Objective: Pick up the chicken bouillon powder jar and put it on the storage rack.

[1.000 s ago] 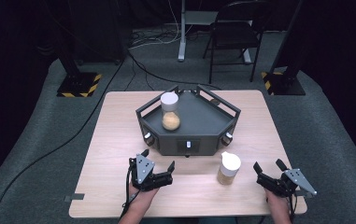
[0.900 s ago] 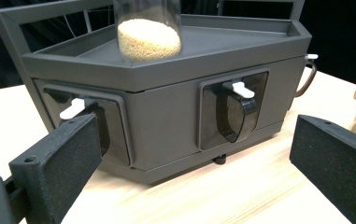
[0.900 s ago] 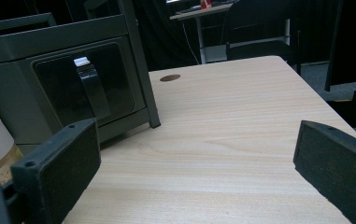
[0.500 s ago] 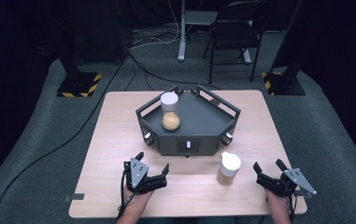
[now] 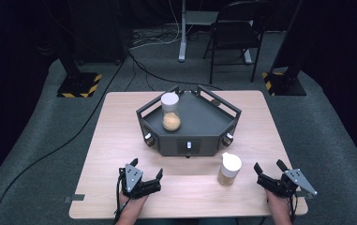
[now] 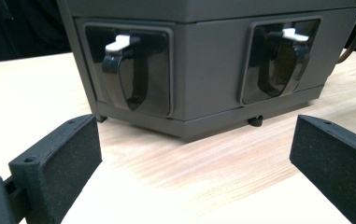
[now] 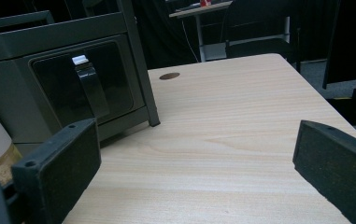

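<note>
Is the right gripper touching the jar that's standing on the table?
Apart. In the high view, bare table shows between the right gripper and the jar, and its jaws are open.

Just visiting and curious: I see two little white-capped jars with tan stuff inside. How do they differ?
The jar on the dark grey tray stands up on that angular tray, far from the hands; the jar on the bare wooden table stands in front of the tray, nearer the right tool. Both are upright, white-capped, and untouched.
</note>
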Tool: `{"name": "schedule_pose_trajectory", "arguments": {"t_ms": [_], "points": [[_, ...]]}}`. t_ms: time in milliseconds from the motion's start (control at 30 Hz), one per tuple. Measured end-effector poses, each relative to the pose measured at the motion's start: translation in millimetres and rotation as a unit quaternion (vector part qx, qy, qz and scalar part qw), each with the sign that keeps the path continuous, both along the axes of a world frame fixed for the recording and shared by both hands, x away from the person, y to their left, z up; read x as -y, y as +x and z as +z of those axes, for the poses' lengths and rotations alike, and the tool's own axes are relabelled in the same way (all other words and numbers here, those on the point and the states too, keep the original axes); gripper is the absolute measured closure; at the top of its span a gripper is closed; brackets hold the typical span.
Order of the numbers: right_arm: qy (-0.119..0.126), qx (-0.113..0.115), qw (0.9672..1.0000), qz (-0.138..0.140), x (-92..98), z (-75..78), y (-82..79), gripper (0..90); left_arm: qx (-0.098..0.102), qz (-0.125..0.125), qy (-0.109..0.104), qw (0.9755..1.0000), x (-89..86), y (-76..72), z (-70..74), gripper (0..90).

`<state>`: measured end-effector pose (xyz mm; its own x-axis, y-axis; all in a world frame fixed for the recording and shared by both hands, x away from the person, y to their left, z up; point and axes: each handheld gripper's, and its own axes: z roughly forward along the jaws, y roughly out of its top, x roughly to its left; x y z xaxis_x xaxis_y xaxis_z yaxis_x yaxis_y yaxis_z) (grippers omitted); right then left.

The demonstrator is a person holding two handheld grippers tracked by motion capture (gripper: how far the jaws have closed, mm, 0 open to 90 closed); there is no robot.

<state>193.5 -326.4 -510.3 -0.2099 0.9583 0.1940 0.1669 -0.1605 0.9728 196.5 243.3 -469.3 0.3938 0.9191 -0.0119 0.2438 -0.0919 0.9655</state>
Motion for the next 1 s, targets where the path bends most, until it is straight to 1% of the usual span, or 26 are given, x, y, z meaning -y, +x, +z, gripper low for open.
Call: {"name": "schedule_pose_trajectory", "arguments": {"t_ms": [300,500,600,700,833,1000], "points": [[-0.001,-0.001,1.0000,0.000,0.0,0.3,0.3,0.4,-0.012,0.006,-0.009,0.9999,-4.2,0.4,-12.3,1.4],[-0.001,-0.001,1.0000,0.000,-0.2,0.4,0.3,0.4,-0.014,0.008,-0.015,0.9998,-5.3,0.6,-20.4,1.4],[-0.002,-0.001,1.0000,0.000,-0.5,0.6,0.3,0.3,-0.012,0.009,-0.018,0.9997,-5.7,-0.3,-22.2,1.5],[-0.002,-0.002,1.0000,0.000,-0.6,0.6,0.4,0.3,-0.013,0.012,-0.020,0.9996,-6.0,-0.4,-23.1,1.5],[0.000,-0.001,1.0000,0.005,1.1,0.2,0.6,0.2,-0.012,0.014,-0.025,0.9995,-6.8,-1.4,-24.1,1.5],[0.000,-0.002,1.0000,0.005,1.3,0.5,1.0,0.2,-0.009,0.015,-0.021,0.9996,-5.4,-2.6,-24.3,1.5]]}}
